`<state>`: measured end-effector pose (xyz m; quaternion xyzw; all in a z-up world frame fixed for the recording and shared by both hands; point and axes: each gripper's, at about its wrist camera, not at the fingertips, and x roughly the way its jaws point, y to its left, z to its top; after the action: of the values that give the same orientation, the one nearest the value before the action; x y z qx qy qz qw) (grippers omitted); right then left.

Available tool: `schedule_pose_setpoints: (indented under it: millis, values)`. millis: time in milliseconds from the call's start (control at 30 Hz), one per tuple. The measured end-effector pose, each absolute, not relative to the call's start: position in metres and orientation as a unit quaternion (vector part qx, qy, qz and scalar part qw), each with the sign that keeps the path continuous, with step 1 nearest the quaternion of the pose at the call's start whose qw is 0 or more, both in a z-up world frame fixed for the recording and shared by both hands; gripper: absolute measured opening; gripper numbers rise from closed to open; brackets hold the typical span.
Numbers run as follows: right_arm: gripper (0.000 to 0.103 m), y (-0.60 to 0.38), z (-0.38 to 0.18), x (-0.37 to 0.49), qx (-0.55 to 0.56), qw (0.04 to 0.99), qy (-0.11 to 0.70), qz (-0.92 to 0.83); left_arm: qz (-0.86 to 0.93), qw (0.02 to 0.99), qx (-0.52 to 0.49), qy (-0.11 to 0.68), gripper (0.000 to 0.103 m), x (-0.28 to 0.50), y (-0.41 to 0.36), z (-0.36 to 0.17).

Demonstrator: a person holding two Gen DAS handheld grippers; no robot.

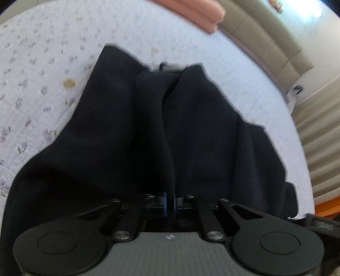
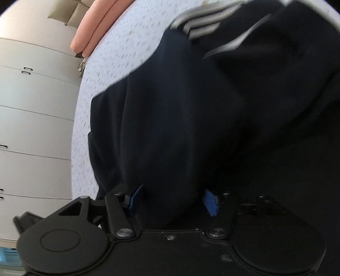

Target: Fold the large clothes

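Note:
A large dark navy garment lies bunched on a bed with a white flowered cover. My left gripper is shut on a fold of the garment, blue pads pressed close together with cloth rising from them. In the right wrist view the same garment fills most of the frame, with grey stripes at the top. My right gripper has its blue pads set apart with a thick bunch of cloth between them; whether they clamp it is unclear.
Pink folded bedding lies at the bed's far edge, also in the right wrist view. A beige headboard and curtains stand to the right. White drawers stand beside the bed.

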<state>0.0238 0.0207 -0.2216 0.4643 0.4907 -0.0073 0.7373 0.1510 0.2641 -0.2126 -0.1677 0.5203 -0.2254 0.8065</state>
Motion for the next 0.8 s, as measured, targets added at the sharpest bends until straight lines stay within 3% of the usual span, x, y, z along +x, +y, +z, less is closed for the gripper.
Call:
schedule_pose_setpoints:
  millis: [67,100,300,333,367,400,433,500,600,667,800]
  values:
    - [0.015,0.034,-0.221,0.025,0.461,0.752,0.471,-0.009,-0.250,0.813,-0.208,0.483,0.005,0.142,0.278,-0.203]
    - [0.011,0.037,-0.221,0.027,0.461,0.759,0.459,-0.009,-0.260,0.812,-0.226,0.472,0.005,0.138,0.284,-0.199]
    - [0.009,0.041,-0.140,-0.004,0.344,0.852,0.390,-0.057,-0.303,0.803,-0.219,0.465,0.007,0.112,0.288,-0.187]
    - [0.013,0.041,-0.137,-0.008,0.334,0.852,0.398,-0.063,-0.301,0.800,-0.204,0.478,0.010,0.109,0.285,-0.191]
    - [0.021,0.041,-0.143,-0.008,0.336,0.839,0.422,-0.069,-0.294,0.799,-0.185,0.491,0.017,0.104,0.284,-0.196]
    - [0.046,0.040,-0.158,-0.006,0.336,0.821,0.455,-0.079,-0.284,0.800,-0.162,0.503,0.020,0.101,0.282,-0.204]
    - [0.048,0.038,-0.172,-0.005,0.327,0.804,0.486,-0.103,-0.278,0.794,-0.129,0.525,0.022,0.097,0.282,-0.213]
    - [0.046,0.035,-0.186,-0.006,0.307,0.773,0.530,-0.164,-0.289,0.782,-0.070,0.547,0.022,0.088,0.285,-0.217]
    - [0.045,0.045,-0.146,-0.021,0.246,0.824,0.473,-0.191,-0.309,0.802,-0.017,0.510,0.030,0.070,0.302,-0.193]
    - [0.045,0.058,-0.128,-0.019,0.224,0.851,0.437,-0.186,-0.316,0.806,-0.021,0.500,0.039,0.070,0.312,-0.183]
    - [0.042,0.088,-0.137,0.000,0.202,0.871,0.425,-0.139,-0.312,0.798,-0.052,0.512,0.038,0.067,0.325,-0.184]
